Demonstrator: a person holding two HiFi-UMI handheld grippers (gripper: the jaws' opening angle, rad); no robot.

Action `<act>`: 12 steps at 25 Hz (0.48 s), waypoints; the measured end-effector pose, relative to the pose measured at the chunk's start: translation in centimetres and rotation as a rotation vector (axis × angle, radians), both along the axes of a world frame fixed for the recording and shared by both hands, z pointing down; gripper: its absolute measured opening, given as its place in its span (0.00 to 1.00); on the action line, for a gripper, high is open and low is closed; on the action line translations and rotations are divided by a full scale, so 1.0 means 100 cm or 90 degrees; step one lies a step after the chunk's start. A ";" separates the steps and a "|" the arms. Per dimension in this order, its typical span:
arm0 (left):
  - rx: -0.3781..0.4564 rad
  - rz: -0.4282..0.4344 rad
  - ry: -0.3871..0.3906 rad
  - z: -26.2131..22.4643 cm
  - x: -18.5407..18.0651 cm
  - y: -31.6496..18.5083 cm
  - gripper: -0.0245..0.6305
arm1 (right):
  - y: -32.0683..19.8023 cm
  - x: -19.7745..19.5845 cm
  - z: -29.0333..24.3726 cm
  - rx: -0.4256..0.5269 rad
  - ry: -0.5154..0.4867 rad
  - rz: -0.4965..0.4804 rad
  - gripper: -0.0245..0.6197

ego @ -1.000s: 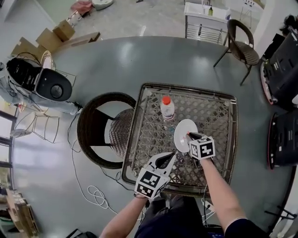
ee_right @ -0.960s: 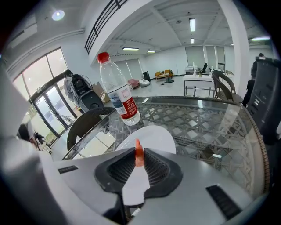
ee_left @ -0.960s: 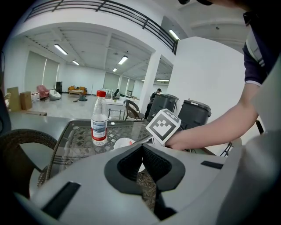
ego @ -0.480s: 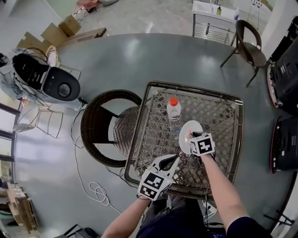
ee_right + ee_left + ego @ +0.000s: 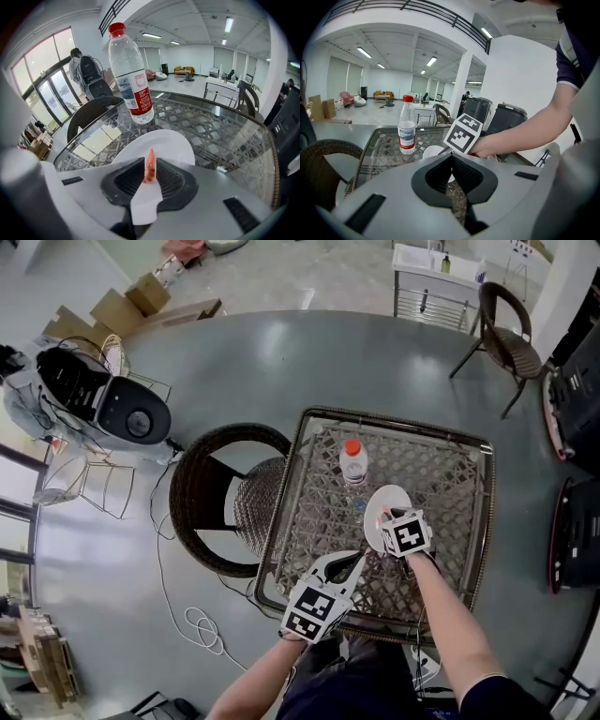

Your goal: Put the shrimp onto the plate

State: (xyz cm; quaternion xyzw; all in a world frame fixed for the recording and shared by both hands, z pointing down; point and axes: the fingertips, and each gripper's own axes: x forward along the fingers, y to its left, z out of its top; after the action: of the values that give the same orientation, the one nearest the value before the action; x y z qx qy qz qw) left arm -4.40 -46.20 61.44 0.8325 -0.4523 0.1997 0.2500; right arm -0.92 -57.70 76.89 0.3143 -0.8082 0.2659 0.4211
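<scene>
In the head view the right gripper's (image 5: 384, 519) marker cube is covering most of its jaws, so the shrimp (image 5: 150, 166) is hardly showing there; the right gripper view is giving it plainly, a small orange-red piece standing upright, clamped between the two black pads; a white strip is lying between the pads just beneath it, and what that strip is cannot be told; the shrimp is hanging over the near edge of the white plate (image 5: 180, 143), not touching it; the left gripper (image 5: 451, 157) is sitting low at the table's near edge with its pads pressed together at the tips and nothing between them; its own body is blocking the lower half of its view, and the person's right arm is cutting across the right side there

The water bottle (image 5: 133, 75) is wearing a red cap and a red and white label; the print on it is too small to read; each gripper's cube is showing black and white square markers

The bottle is standing upright just beyond the plate, apart from it; both are resting on a glass-topped table (image 5: 441, 474) with wicker weave under the glass; a round wicker chair (image 5: 211, 498) is pushed against the table's left side; a white cable (image 5: 192, 624) is looping on the grey floor near it; cardboard boxes (image 5: 131, 301) are lying well away at the upper left
</scene>
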 end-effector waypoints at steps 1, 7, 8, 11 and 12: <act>0.003 0.000 -0.002 -0.003 0.000 0.000 0.05 | 0.000 0.001 -0.004 0.001 -0.008 0.006 0.13; 0.028 0.022 -0.033 -0.028 -0.005 0.005 0.05 | -0.006 0.016 -0.054 0.058 -0.119 0.059 0.13; 0.037 0.030 -0.038 -0.033 -0.005 0.004 0.05 | -0.008 0.019 -0.068 0.072 -0.144 0.067 0.13; 0.065 0.057 -0.039 -0.052 -0.001 -0.002 0.05 | -0.010 0.029 -0.110 0.111 -0.200 0.098 0.06; 0.071 0.067 -0.036 -0.057 0.002 -0.003 0.05 | -0.008 0.032 -0.125 0.122 -0.215 0.106 0.05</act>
State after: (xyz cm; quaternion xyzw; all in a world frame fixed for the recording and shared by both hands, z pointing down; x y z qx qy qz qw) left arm -4.22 -46.53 55.71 0.8617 -0.4254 0.2108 0.1793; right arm 2.31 -58.51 64.43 0.3695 -0.8600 0.2710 0.2244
